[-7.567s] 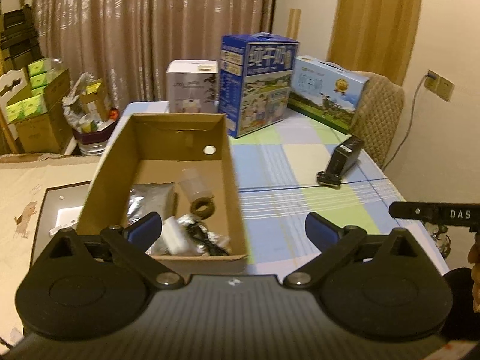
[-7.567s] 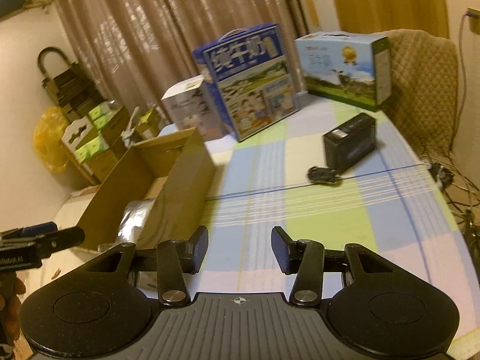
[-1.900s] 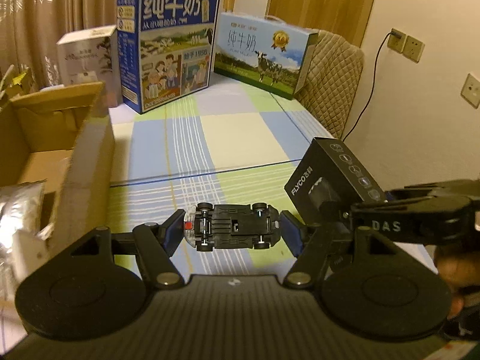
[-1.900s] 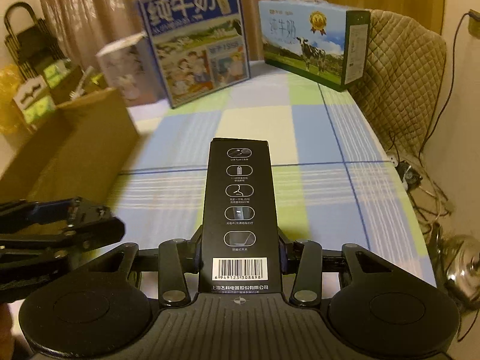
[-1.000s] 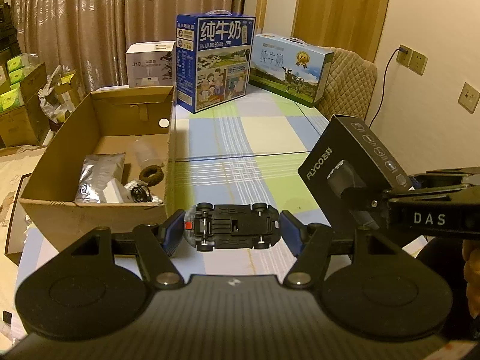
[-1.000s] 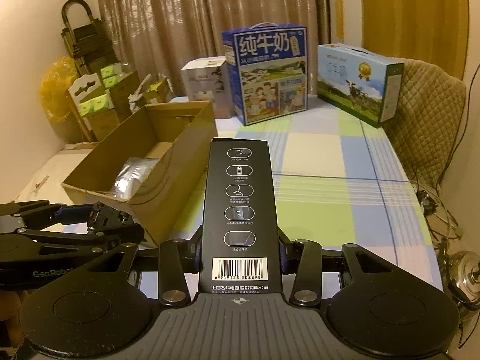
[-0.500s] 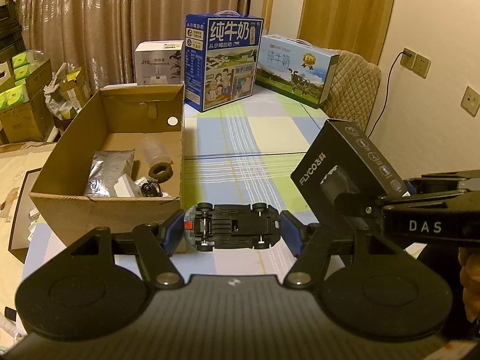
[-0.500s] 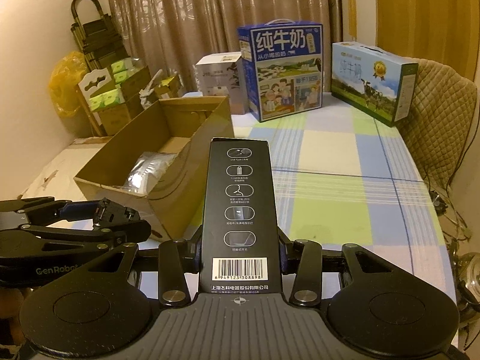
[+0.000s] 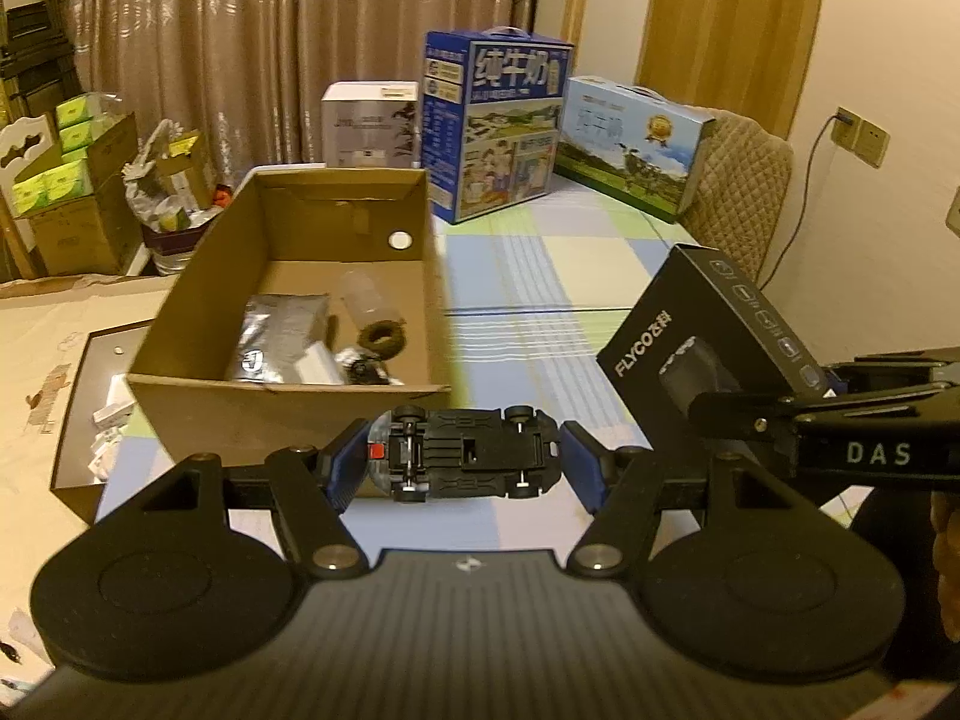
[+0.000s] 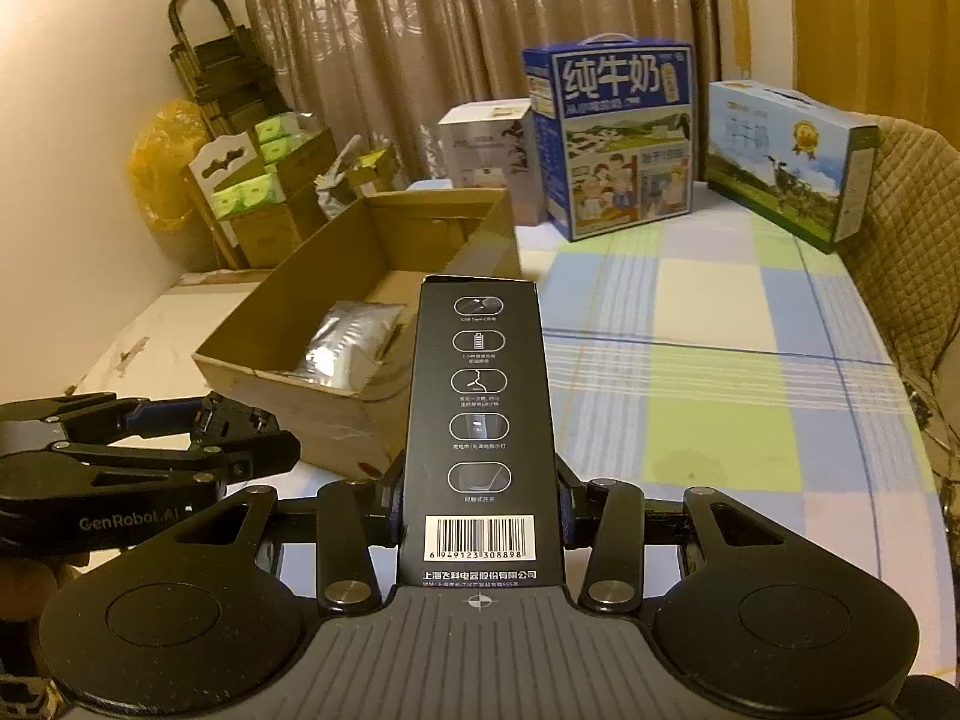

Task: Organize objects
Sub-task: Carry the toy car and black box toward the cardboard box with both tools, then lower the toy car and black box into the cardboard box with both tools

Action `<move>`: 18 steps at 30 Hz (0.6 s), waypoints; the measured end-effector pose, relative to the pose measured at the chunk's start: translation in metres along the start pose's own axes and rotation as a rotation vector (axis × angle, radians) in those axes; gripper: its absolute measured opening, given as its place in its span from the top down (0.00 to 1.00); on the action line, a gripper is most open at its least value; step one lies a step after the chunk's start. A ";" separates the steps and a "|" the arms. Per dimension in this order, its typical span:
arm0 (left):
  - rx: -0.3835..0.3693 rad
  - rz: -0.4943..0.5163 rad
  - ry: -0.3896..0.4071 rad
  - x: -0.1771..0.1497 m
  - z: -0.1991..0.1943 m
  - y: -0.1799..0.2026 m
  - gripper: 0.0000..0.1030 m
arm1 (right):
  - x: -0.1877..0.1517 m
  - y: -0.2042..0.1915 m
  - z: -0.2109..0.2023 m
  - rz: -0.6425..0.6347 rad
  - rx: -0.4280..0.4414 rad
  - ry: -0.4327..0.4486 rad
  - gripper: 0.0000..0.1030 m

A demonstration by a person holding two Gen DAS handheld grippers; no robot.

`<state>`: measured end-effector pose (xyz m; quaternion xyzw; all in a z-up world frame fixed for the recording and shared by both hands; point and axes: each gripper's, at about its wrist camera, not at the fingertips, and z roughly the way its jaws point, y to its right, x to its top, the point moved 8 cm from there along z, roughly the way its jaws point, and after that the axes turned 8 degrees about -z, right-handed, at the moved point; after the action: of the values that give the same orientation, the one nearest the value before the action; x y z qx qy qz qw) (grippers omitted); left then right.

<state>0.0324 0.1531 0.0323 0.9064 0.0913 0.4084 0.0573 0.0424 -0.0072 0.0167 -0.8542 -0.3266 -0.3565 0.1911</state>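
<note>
My left gripper [image 9: 465, 461] is shut on a black toy car [image 9: 465, 453], held belly-up and crosswise between the blue pads, just in front of the near wall of an open cardboard box [image 9: 288, 402]. My right gripper [image 10: 477, 501] is shut on a tall black FLYCO box [image 10: 477, 420], which stands upright between the jaws. In the left wrist view that black box [image 9: 690, 336] hangs to the right of the car, above the checked tablecloth [image 9: 528, 276]. The cardboard box [image 10: 360, 300] holds a silver pouch [image 9: 276, 336], a small dark ring [image 9: 381, 342] and other small items.
A blue milk carton box [image 9: 498, 126], a white box [image 9: 369, 123] and a flat blue-green box [image 9: 636, 147] stand at the table's far end. A quilted chair back [image 9: 738, 192] is at the right. Cartons and bags are piled on the floor at left [image 9: 66, 180].
Both grippers have drifted left toward the cardboard box with their loads; the box now sits more centred and closer in both views. The grips on the car and the black box are unchanged.
</note>
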 end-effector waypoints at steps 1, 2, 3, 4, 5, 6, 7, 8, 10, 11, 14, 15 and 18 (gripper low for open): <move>0.005 -0.002 0.001 0.001 -0.001 -0.004 0.39 | 0.001 -0.003 0.002 -0.003 0.005 -0.001 0.60; 0.010 -0.004 0.003 0.003 -0.002 -0.008 0.39 | 0.003 -0.006 0.003 -0.006 0.009 -0.001 0.60; 0.013 -0.005 0.005 0.005 -0.004 -0.012 0.39 | 0.004 -0.009 0.005 -0.010 0.011 -0.001 0.60; 0.017 -0.005 0.005 0.006 -0.005 -0.016 0.39 | 0.006 -0.012 0.006 -0.013 0.015 -0.001 0.60; 0.021 -0.005 0.007 0.008 -0.006 -0.019 0.39 | 0.007 -0.015 0.008 -0.014 0.020 -0.002 0.60; 0.025 -0.004 0.008 0.009 -0.007 -0.023 0.39 | 0.008 -0.018 0.009 -0.015 0.025 -0.003 0.60; 0.030 -0.002 0.010 0.011 -0.008 -0.026 0.39 | 0.009 -0.021 0.010 -0.018 0.029 -0.003 0.60; 0.033 -0.003 0.012 0.012 -0.009 -0.029 0.39 | 0.010 -0.024 0.012 -0.022 0.031 -0.004 0.60; 0.038 -0.006 0.015 0.015 -0.011 -0.036 0.39 | 0.013 -0.031 0.015 -0.031 0.038 -0.005 0.60; 0.040 -0.006 0.018 0.016 -0.012 -0.040 0.39 | 0.015 -0.034 0.016 -0.034 0.040 -0.006 0.60; 0.042 -0.005 0.021 0.020 -0.015 -0.048 0.39 | 0.018 -0.043 0.022 -0.044 0.047 -0.009 0.60; 0.045 -0.005 0.020 0.019 -0.014 -0.045 0.39 | 0.020 -0.046 0.023 -0.047 0.050 -0.010 0.60; 0.052 -0.003 0.023 0.024 -0.017 -0.057 0.39 | 0.024 -0.054 0.027 -0.052 0.054 -0.009 0.60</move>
<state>0.0285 0.2148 0.0503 0.9028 0.1038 0.4161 0.0335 0.0307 0.0565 0.0209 -0.8416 -0.3591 -0.3484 0.2032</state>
